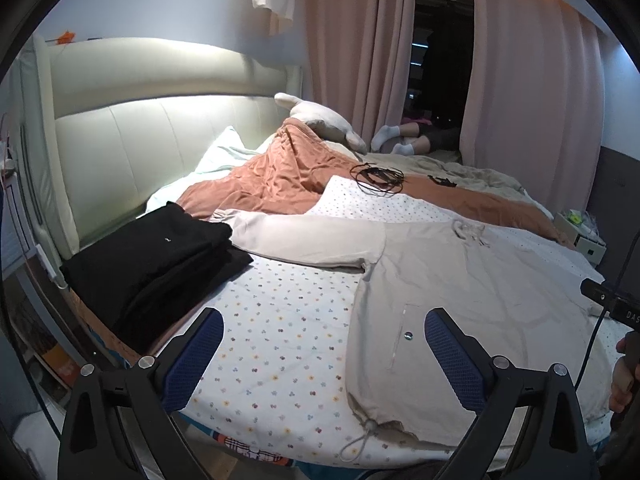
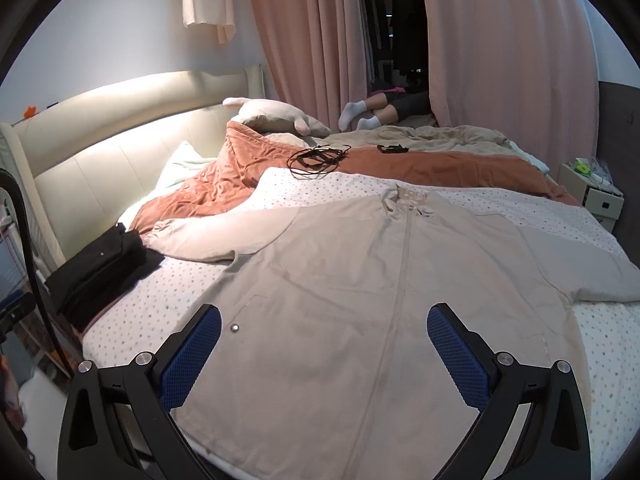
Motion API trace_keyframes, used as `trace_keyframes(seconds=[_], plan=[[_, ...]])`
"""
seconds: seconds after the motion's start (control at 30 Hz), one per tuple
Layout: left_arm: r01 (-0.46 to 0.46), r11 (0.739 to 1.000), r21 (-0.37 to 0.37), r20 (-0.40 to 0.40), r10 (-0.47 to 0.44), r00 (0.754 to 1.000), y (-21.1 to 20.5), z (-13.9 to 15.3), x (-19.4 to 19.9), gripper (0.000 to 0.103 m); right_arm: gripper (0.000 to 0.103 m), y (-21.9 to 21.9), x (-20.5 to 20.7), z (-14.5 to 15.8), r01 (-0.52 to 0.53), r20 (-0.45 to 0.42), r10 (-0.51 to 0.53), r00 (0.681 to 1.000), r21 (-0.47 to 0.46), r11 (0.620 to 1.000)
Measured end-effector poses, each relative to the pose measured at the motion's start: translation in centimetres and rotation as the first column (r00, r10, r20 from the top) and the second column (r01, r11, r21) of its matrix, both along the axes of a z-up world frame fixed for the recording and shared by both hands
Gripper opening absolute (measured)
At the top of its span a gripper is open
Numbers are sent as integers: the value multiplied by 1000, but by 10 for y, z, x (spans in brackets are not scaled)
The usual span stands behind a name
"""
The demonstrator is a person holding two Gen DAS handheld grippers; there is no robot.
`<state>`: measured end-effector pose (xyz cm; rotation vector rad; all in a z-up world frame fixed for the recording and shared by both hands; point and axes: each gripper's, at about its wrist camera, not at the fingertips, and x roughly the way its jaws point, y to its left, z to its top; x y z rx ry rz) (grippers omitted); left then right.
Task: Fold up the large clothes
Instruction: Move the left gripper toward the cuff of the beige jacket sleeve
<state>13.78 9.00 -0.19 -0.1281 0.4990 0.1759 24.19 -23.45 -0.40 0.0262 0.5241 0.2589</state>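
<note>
Blue mesh pads line our left gripper (image 1: 324,332) and right gripper (image 2: 324,330); both sets of jaws stand wide apart, holding nothing. Under them we see the beige jacket (image 2: 360,280) spread flat, front up, on the dotted sheet (image 1: 272,320), sleeves out to each side. Folded black clothes (image 1: 160,256) sit at its left. Beyond lie an orange blanket (image 2: 440,164) and black cables (image 2: 316,158).

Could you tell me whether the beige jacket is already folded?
No, the beige jacket lies spread flat on the bed with both sleeves out.
</note>
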Motion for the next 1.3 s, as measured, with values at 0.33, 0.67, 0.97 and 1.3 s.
trace_keyframes(seconds=[0.33, 0.67, 0.97, 1.3], plan=[[-62, 998, -16, 10, 62, 998, 35, 9, 60, 101, 103, 30, 64, 13, -18, 24, 17, 1000, 37, 999], [-163, 986, -40, -43, 161, 986, 83, -2, 129, 97, 103, 78, 141, 17, -63, 24, 61, 998, 68, 996], [-171, 983, -74, -150, 158, 976, 109, -32, 203, 97, 103, 117, 212, -6, -84, -59, 90, 994, 105, 991], [-237, 960, -148, -267, 192, 944, 154, -78, 285, 91, 88, 152, 278, -54, -90, -167, 107, 980, 105, 990]])
